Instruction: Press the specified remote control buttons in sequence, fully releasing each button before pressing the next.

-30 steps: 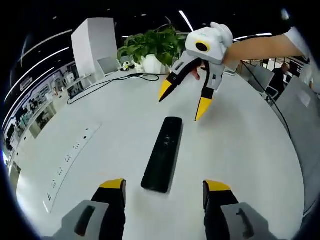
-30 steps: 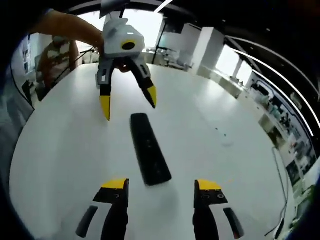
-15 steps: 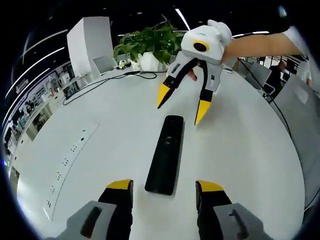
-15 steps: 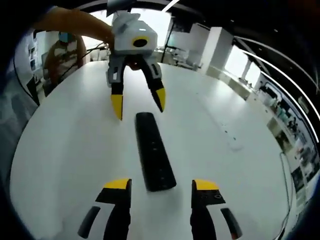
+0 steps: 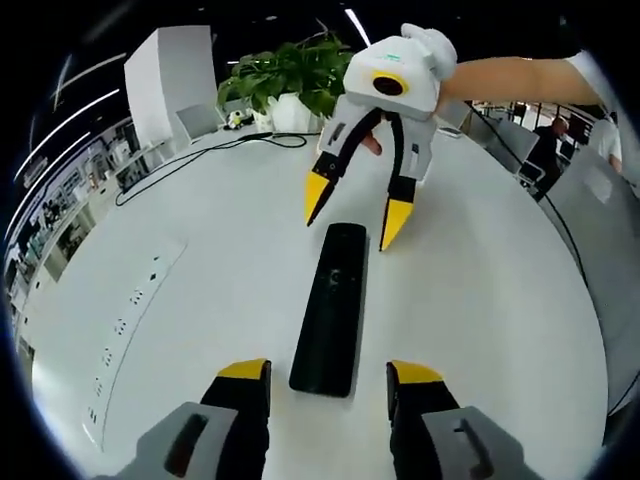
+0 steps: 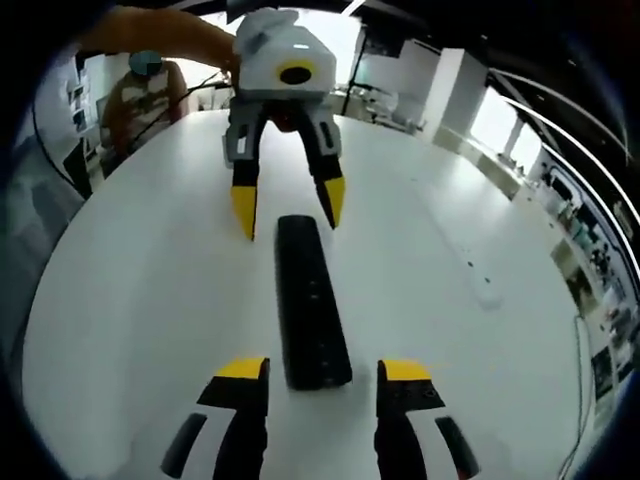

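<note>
Two grippers face each other over one black remote point(image 5: 330, 305), which lies flat on the white round table point(image 5: 200, 300), lengthwise between them. No button pressed yet, as far as I can judge: this is the approach and line-up step.

Left gripper point(image 5: 328, 372): jaws apart, yellow tips straddling the near end of the remote, not touching it from what I see. Right gripper point(image 6: 314, 368): same story at the opposite end, jaws apart with the remote's end between them. In the left gripper view the right one hangs just above the far end, tips spread, no contact visible.

Next move, my guess: steady the remote with one gripper, bring a single tip of the other down onto the first target button, then lift fully clear before the next one. Spread tips are wide for a small button, so aim matters; a slip could push the remote sideways.

Hard to make out: button labels are unreadable, just faint dots down the remote's face, so the target button can't be identified. Tip height above the remote is a guess under fisheye. Plant point(image 5: 290, 80) and cable point(image 5: 200, 160) sit at the table's far side, well apart from the work. Person point(image 6: 130, 90) seated beyond the table, partly cut off.
</note>
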Available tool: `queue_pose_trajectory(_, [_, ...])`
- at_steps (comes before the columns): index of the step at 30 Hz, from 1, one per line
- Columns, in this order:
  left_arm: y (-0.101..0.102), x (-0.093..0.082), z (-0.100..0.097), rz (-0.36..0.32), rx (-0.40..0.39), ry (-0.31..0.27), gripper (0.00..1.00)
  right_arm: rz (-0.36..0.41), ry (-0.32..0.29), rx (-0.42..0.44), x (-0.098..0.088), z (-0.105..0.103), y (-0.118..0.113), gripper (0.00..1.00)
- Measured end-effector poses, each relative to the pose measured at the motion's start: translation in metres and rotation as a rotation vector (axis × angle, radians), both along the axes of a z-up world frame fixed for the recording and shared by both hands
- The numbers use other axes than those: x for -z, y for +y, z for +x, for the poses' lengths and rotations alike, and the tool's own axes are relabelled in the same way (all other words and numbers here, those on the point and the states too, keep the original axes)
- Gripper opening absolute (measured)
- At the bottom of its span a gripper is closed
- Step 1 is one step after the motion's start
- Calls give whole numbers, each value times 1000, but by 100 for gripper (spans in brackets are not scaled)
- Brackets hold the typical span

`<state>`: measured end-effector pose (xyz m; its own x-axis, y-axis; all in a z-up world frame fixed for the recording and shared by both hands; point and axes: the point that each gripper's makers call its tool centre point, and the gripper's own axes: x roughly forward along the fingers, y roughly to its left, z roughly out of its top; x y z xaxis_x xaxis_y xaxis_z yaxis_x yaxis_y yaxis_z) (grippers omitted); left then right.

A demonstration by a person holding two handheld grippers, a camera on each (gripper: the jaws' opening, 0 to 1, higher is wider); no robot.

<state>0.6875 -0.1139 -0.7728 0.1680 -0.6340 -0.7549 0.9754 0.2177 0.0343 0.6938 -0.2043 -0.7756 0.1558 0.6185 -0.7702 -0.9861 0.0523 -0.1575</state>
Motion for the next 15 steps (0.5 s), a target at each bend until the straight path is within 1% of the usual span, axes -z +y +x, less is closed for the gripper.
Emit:
queue_pose_trajectory(3, [-1, 2, 0, 8, 3, 4, 47, -5, 5, -11, 1, 3, 3, 37])
queue_pose_trajectory(6, [-3, 3, -1, 13, 10, 10, 46, -9, 10, -18, 2, 1, 3, 35])
queue_pose_trajectory(10, [-5, 3, 0, 16, 16, 11, 45, -13, 30, -36, 5, 3, 7, 30])
queue_pose_trajectory(15, [-8, 4, -1, 25, 21, 30, 41, -24, 47, -56, 8, 3, 11, 26])
